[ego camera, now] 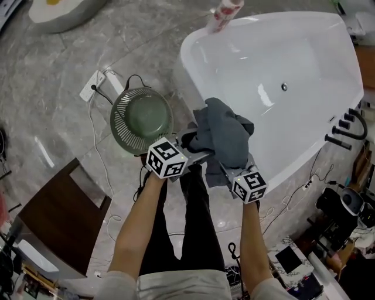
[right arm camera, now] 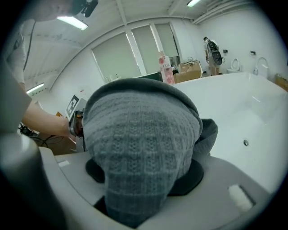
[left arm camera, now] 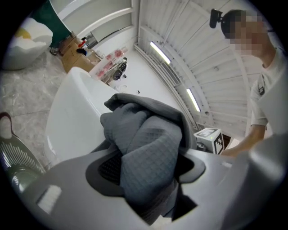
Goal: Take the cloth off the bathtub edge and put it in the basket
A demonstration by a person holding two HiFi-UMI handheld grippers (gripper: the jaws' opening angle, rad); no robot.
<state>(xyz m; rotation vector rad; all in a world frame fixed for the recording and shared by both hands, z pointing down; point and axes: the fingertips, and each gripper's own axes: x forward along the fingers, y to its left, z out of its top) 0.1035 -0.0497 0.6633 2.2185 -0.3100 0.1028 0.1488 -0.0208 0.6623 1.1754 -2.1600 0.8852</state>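
Observation:
A dark grey waffle-weave cloth [ego camera: 221, 136] is bunched up at the near rim of the white bathtub [ego camera: 293, 70]. Both grippers hold it. My left gripper [ego camera: 190, 153] is shut on the cloth's left side; in the left gripper view the cloth [left arm camera: 146, 152] fills the space between the jaws. My right gripper [ego camera: 229, 171] is shut on the cloth's right side, and the cloth [right arm camera: 141, 148] bulges between its jaws in the right gripper view. A round green slatted basket [ego camera: 142, 120] stands on the floor left of the tub.
A white power strip [ego camera: 92, 87] and its cables lie on the marble floor behind the basket. A dark brown cabinet [ego camera: 58, 217] is at lower left. Black tap fittings [ego camera: 345, 130] and assorted gear crowd the right side. A pink bottle [ego camera: 222, 14] rests at the tub's far rim.

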